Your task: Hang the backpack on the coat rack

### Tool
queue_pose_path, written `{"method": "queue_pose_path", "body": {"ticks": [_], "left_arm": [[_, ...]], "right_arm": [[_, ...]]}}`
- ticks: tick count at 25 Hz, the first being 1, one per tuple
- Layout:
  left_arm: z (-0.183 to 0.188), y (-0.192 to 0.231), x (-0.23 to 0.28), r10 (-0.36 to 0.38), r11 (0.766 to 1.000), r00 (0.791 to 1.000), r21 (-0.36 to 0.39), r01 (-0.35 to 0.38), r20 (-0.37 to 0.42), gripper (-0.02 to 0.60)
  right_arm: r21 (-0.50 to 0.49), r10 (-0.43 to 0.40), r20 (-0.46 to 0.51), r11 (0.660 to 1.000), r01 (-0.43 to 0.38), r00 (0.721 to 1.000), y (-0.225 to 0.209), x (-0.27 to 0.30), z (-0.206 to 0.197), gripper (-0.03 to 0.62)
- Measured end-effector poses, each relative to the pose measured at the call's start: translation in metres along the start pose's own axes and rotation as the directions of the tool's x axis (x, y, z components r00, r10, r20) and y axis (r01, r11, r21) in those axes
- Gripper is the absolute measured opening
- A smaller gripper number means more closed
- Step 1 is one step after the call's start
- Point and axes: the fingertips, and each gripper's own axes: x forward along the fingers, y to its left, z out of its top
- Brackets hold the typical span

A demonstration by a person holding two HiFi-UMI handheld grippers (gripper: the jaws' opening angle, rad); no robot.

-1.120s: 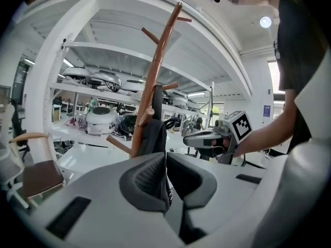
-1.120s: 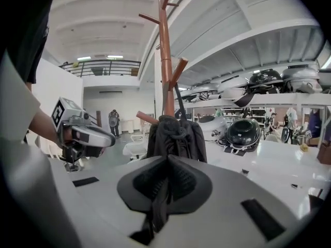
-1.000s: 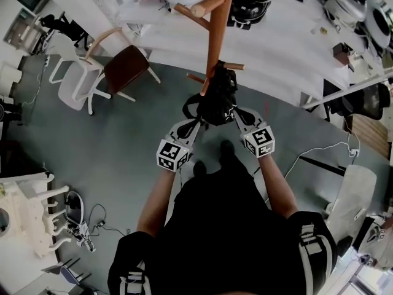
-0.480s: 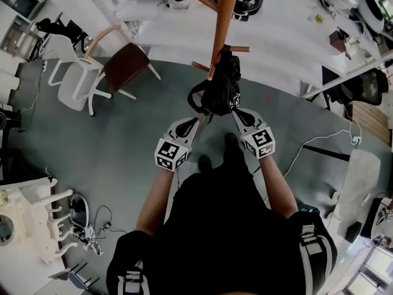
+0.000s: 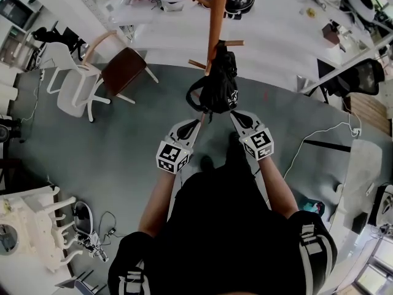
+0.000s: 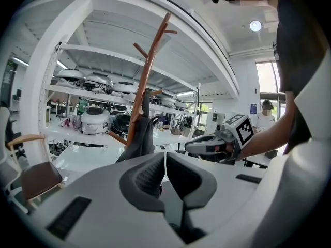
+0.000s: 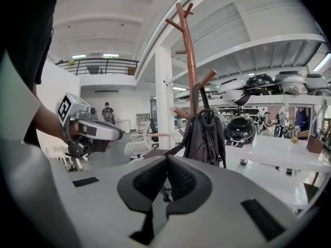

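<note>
I read the job as all but finished: the one backpack [image 5: 220,88] hangs against the post of the single coat rack [image 5: 215,17], well below its forked top. It is black and slack, with one shoulder strap looping out on its left side. In the right gripper view its top handle seems to be caught over a peg, and that would be why it hangs straight and close to the post instead of sagging away. I can't tell exactly which peg carries it. I count three pegs [image 5: 234,42] in the head view, and the rack's foot is hidden behind the bag.

I have two grippers, one in each hand. The left gripper [image 5: 199,121] has its fingers pressed together with nothing between them. The right gripper [image 5: 234,115] is the same, pads closed tight and empty. Both sit level and side by side just short of the bag's lower edge, not touching it. My guess is they're held there in case it slips off.

On the grey floor [image 5: 123,140], off toward its far left edge, stand one brown-seated chair [image 5: 124,66] and one white chair [image 5: 72,86], well apart from the rack
</note>
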Motion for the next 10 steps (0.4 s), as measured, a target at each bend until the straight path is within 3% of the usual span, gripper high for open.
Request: {"method": "queue_pose_path", "body": {"ticks": [10], "left_arm": [[0.004,-0.013,0.004,-0.021,1.0,1.0,0.011,0.021,0.006,0.029]], "right_arm": [[0.026,-0.041,0.0,0.999,0.041,0.999,-0.01,-0.013,-0.006,0.015]]}}
